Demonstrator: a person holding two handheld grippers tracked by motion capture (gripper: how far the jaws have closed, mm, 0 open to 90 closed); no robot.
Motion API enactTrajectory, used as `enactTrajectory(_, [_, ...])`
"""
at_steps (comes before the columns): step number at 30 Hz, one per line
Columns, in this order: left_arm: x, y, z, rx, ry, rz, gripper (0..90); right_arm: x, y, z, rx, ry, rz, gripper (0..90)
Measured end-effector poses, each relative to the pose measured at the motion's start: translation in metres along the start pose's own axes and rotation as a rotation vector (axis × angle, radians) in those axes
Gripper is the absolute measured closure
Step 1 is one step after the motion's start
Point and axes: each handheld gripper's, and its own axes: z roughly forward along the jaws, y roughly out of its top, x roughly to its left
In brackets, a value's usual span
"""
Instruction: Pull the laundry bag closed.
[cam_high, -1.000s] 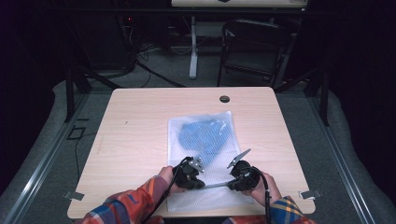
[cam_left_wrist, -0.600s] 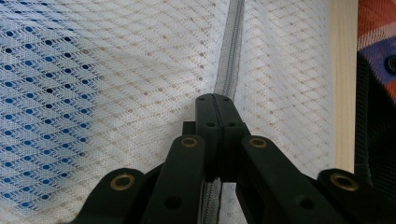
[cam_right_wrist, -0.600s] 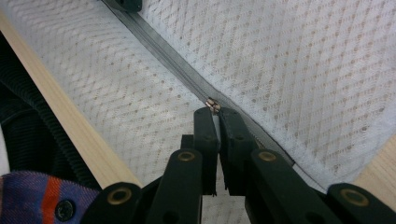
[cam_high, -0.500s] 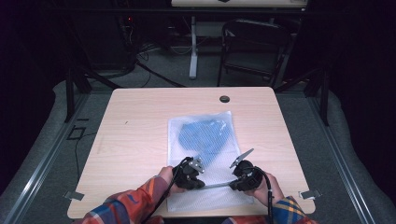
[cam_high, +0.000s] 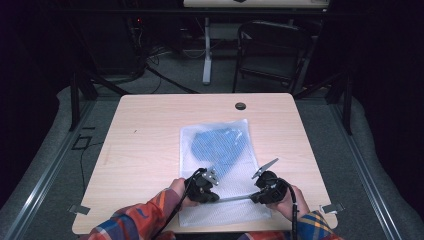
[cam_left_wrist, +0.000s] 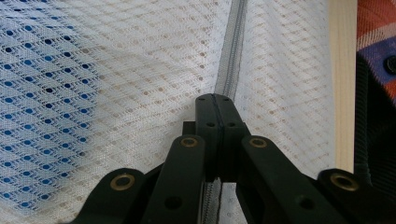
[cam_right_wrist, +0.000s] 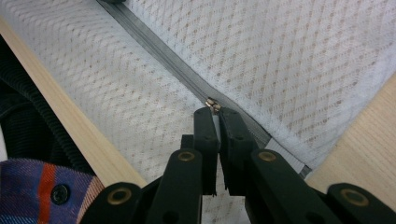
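Your left gripper (cam_left_wrist: 215, 100) clamps the zipper tape (cam_left_wrist: 232, 51); right gripper (cam_right_wrist: 214, 112) jaws pinch the slider (cam_right_wrist: 213, 103). Mesh bag (cam_high: 220, 150) looks mostly unzipped yet.

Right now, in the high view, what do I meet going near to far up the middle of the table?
Grey zipper stretched between the two grippers → blue garment inside the white mesh bag → bare tabletop → black cable hole.

The table (cam_high: 150, 150) is evenly lit from overhead, its surroundings dark; the high view looks somewhat soft.
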Motion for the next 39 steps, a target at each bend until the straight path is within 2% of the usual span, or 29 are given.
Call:
enactTrajectory(22, [0.001,0.000,0.000,-0.001,-0.004,-0.003,90.0,-0.009,-0.008,-0.005,0.012,-0.007,0.025,86.6])
enactTrajectory(34, [0.001,0.000,-0.001,0.007,0.000,-0.001,90.0,-0.016,-0.015,-0.009,0.020,-0.021,0.062,86.6])
enactTrajectory(35, [0.001,0.000,-0.001,0.009,0.000,-0.001,90.0,-0.017,-0.017,-0.008,0.002,-0.020,0.073,86.6])
enactTrajectory(37, [0.002,-0.001,0.000,-0.001,-0.010,-0.004,90.0,-0.020,-0.018,-0.011,0.029,-0.019,0.070,86.6])
enactTrajectory(39, [0.002,-0.001,0.000,-0.002,-0.010,-0.003,90.0,-0.019,-0.019,-0.010,0.011,-0.019,0.082,86.6])
